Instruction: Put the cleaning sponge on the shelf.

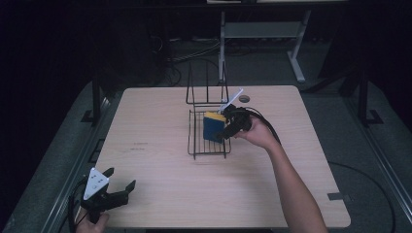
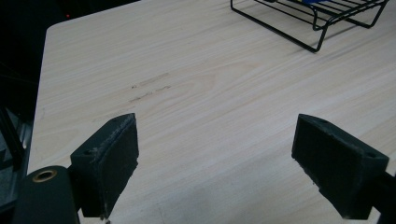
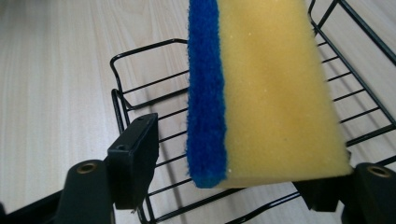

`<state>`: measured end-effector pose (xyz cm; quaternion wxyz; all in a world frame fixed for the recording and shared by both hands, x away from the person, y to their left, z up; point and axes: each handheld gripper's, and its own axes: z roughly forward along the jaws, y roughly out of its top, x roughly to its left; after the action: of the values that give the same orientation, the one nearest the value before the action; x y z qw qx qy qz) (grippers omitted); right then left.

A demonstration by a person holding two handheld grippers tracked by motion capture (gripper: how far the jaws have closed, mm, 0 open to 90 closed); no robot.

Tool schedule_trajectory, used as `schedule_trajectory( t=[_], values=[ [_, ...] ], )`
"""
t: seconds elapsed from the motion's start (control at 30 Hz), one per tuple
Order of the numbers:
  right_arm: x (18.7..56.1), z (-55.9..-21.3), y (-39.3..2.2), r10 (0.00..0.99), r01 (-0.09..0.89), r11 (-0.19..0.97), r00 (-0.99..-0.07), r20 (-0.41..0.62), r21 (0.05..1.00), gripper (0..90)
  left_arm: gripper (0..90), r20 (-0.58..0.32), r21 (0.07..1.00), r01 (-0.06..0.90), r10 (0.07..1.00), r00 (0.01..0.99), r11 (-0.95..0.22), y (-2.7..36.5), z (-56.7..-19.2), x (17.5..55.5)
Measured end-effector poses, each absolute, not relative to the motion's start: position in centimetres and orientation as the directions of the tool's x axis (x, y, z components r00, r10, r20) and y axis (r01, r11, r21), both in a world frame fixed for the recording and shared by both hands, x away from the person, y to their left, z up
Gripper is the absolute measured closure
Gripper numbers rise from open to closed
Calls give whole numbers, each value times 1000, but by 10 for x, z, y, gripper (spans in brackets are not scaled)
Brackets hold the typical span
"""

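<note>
A: Right tool (image 1: 228, 127) first: where does it stand?

B: It hovers over the black wire rack (image 1: 194, 145) at the middle of the table (image 1: 160, 194). The sponge (image 1: 213, 126), yellow foam with a blue scouring face, sits between its jaws, standing on edge. In the right gripper view the sponge (image 3: 266, 93) rests against the right jaw, while the left jaw stands clear of the blue face with a gap showing. So the jaws are apart, not clamped.

A: Is the sponge down in the rack?

B: It is over the rack's (image 3: 140, 100) tray, but whether its lower edge touches the wires cannot be told; the edge is hidden.

A: And the left tool (image 1: 119, 182)?

B: Idle near the table's front left corner, well apart from the rack. Its jaws gape wide over bare wood in the left gripper view, holding nothing.

A: How far along, then?

B: Judging by the pose, the sponge has reached the rack and the grip looks released. What seems left is confirming it stays put and drawing the right tool away.
</note>
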<state>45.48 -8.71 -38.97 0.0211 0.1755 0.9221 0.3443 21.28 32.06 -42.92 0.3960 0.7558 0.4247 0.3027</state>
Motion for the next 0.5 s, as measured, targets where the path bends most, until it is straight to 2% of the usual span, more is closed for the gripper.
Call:
schedule_trajectory(
  t=[0.5],
  values=[
    [450,-395,-91,352,320,703,-933,80,636,278,141,119,855,407,884,451,-322,321,-429,213]
  ],
)
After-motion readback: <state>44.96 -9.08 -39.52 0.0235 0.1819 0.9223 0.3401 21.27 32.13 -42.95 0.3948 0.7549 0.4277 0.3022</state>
